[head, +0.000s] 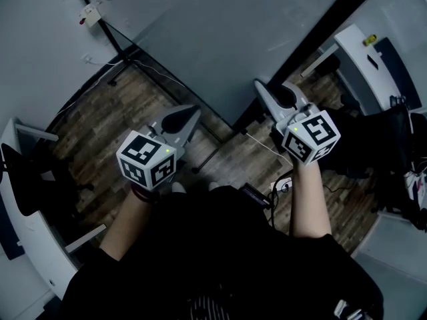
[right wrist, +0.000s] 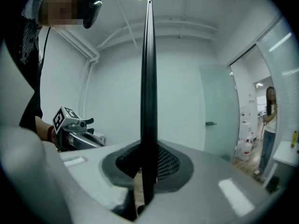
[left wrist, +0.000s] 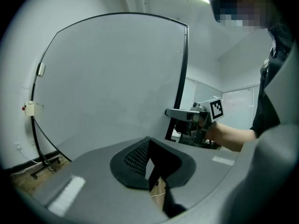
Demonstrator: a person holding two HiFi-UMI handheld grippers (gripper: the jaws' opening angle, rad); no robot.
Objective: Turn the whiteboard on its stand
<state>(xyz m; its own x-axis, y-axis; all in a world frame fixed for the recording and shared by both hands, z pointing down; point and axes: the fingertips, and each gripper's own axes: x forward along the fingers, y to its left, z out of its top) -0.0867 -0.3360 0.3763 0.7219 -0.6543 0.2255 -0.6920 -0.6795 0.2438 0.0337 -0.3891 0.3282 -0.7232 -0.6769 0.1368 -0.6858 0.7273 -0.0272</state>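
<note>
The whiteboard (head: 220, 39) is a big pale grey panel in a thin black frame, standing on a black stand with a foot (head: 123, 65) on the wood floor. My right gripper (head: 267, 95) is at the board's right side edge. In the right gripper view that black frame edge (right wrist: 148, 78) runs upright between the pads (right wrist: 166, 164), which are shut on it. My left gripper (head: 187, 117) hovers in front of the board face (left wrist: 112, 78) near its lower part. Its jaws stand a narrow gap apart with nothing between them, and the floor shows through the gap.
White desks stand at the right (head: 373, 52) and the left (head: 20, 239), with a dark chair (head: 27, 179) by the left one. A power strip and cables (head: 280, 185) lie on the floor near my feet. A person (right wrist: 270, 120) stands far off by a glass door (right wrist: 217, 111).
</note>
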